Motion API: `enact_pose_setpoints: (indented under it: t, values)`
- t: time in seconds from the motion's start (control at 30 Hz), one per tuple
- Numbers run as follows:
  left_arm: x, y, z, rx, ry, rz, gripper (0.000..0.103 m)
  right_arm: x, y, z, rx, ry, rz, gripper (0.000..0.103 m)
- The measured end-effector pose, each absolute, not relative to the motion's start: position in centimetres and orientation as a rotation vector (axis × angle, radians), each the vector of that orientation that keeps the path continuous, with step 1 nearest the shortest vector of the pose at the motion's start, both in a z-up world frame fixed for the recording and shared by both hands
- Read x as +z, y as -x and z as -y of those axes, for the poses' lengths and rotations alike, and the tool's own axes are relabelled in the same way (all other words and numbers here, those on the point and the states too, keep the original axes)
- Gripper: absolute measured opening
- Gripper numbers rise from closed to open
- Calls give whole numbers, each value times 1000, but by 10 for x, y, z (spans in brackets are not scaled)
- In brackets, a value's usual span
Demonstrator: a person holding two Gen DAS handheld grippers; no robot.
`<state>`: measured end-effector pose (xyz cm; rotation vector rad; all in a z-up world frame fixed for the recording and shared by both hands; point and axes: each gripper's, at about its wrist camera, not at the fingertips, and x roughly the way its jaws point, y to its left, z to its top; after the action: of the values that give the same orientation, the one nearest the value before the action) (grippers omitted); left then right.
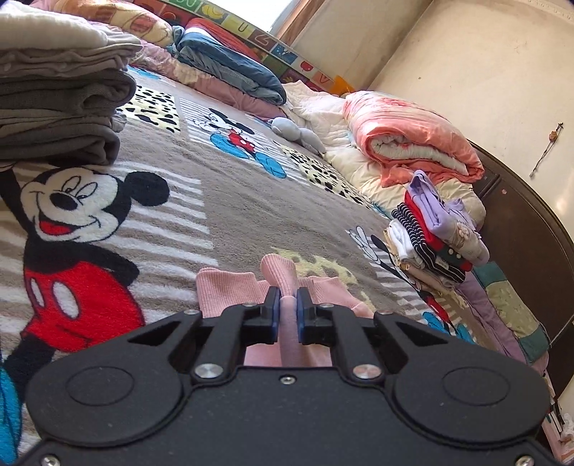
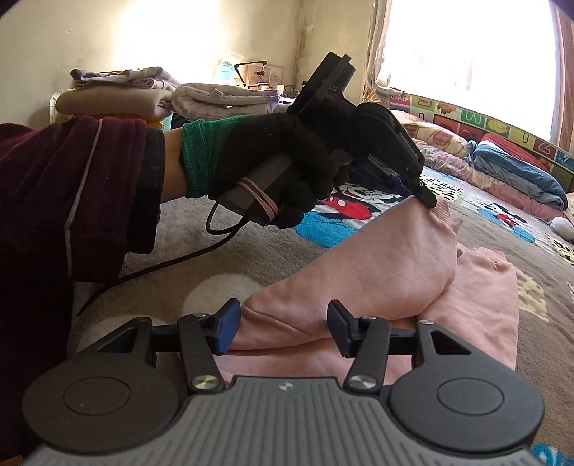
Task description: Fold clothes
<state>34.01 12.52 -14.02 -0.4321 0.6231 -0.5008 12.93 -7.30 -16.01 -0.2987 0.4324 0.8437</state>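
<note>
Left gripper (image 1: 287,297) pinches a pink garment (image 1: 229,290) on a cartoon-mouse blanket (image 1: 222,200); right gripper (image 2: 280,324) jaws spread around it. Folded piles (image 1: 430,243) right, cream wall (image 1: 484,71) far.

Alphabet play mat (image 2: 477,118) along the bed's far edge: single letters legible, "M", "U", "J". Same mat (image 1: 247,28), left wrist view: "U", "V". Left gripper (image 2: 425,195) side lettering: too blurred to read.

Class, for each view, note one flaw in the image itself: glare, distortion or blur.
Left wrist view: fisheye bends the wall and dark bed frame into curves. Right wrist view: the window is blown out to white, washing the wall beside it; the maroon sleeve sits backlit and dim.
</note>
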Motion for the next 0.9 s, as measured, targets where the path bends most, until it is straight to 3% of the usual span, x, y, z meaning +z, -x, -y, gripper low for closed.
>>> enact_pose_setpoints:
  t: [0.33,0.4,0.43,0.6,0.8,0.9]
  values:
    - [-156,-344,-113,-396,294,-683,8,-165,-144,77,861,281,-549,57]
    - [-153,-342,-112,-392,268,-666,15,-165,-147,78,863,264,-560,58]
    - [-148,-338,-111,-385,241,-642,21,-165,-146,79,863,263,-557,58]
    - [-124,-316,-112,-471,186,-552,22,-157,-138,86,873,246,-524,56]
    - [-140,-321,-87,-536,76,-627,22,-149,-136,90,875,216,-449,57]
    - [-146,-333,-100,-511,186,-636,25,-149,-137,79,884,234,-430,57]
